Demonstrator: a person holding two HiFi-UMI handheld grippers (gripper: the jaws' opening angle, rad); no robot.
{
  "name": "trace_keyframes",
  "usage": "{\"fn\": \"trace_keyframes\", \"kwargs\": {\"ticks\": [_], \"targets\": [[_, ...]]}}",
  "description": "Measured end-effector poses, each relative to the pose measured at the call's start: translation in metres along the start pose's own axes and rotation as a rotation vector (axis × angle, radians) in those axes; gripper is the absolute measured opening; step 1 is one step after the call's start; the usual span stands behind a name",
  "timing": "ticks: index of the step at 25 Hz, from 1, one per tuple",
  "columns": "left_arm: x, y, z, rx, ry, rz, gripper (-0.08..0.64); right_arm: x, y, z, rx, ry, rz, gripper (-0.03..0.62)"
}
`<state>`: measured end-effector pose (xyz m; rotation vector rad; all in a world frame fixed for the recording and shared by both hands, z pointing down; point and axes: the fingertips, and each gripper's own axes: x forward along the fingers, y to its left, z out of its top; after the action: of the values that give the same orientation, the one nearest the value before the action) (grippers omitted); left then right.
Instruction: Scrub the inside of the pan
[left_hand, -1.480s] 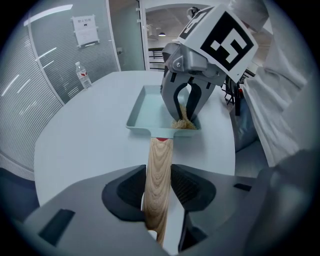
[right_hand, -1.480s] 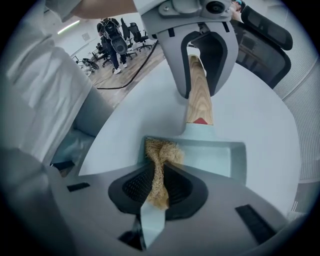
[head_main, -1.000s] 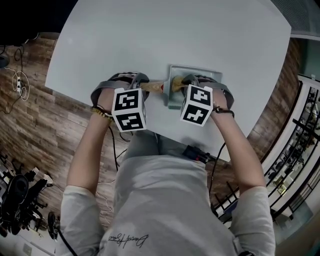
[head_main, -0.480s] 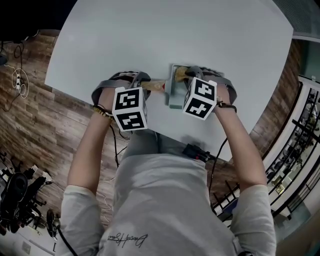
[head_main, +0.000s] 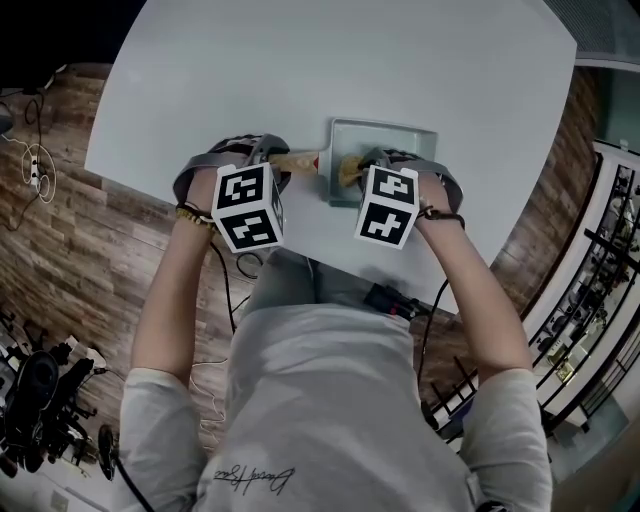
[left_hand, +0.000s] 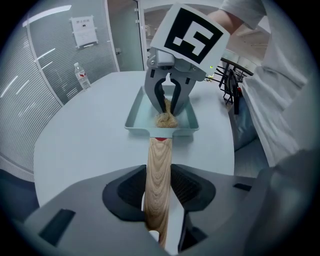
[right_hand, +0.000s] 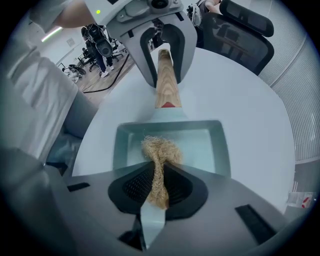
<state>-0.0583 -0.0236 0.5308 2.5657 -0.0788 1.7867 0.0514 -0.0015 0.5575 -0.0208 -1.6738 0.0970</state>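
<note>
A pale green square pan (head_main: 400, 135) (right_hand: 210, 145) (left_hand: 135, 112) lies on the white table, its wooden handle (head_main: 292, 161) (left_hand: 159, 175) (right_hand: 165, 82) pointing left in the head view. My left gripper (head_main: 268, 165) (left_hand: 159, 192) is shut on that handle. My right gripper (head_main: 372, 165) (right_hand: 159, 187) points straight down into the pan, shut on a tan fibrous scrubber (right_hand: 160, 152) (head_main: 350, 170) (left_hand: 165, 119). The scrubber's tuft presses on the pan floor close to the handle-side wall.
The white table (head_main: 330, 70) stretches beyond the pan. A water bottle (left_hand: 83, 76) stands at its far side in the left gripper view. A black office chair (right_hand: 245, 25) sits past the table edge. Wooden floor with cables (head_main: 40, 160) lies to the left.
The right gripper with the scrubber swung away from the handle side, then back toward it. The left gripper kept its hold on the handle without moving.
</note>
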Motion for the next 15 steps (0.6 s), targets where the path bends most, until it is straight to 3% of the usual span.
{"fn": "trace_keyframes", "kwargs": {"ticks": [8, 15], "targets": [[0.001, 0.001, -0.003, -0.013, -0.001, 0.014, 0.158, 0.002, 0.034, -0.003, 0.005, 0.009, 0.129, 0.071], [0.001, -0.001, -0.004, 0.012, 0.013, 0.007, 0.156, 0.002, 0.034, -0.003, 0.008, -0.001, 0.123, 0.071]]}}
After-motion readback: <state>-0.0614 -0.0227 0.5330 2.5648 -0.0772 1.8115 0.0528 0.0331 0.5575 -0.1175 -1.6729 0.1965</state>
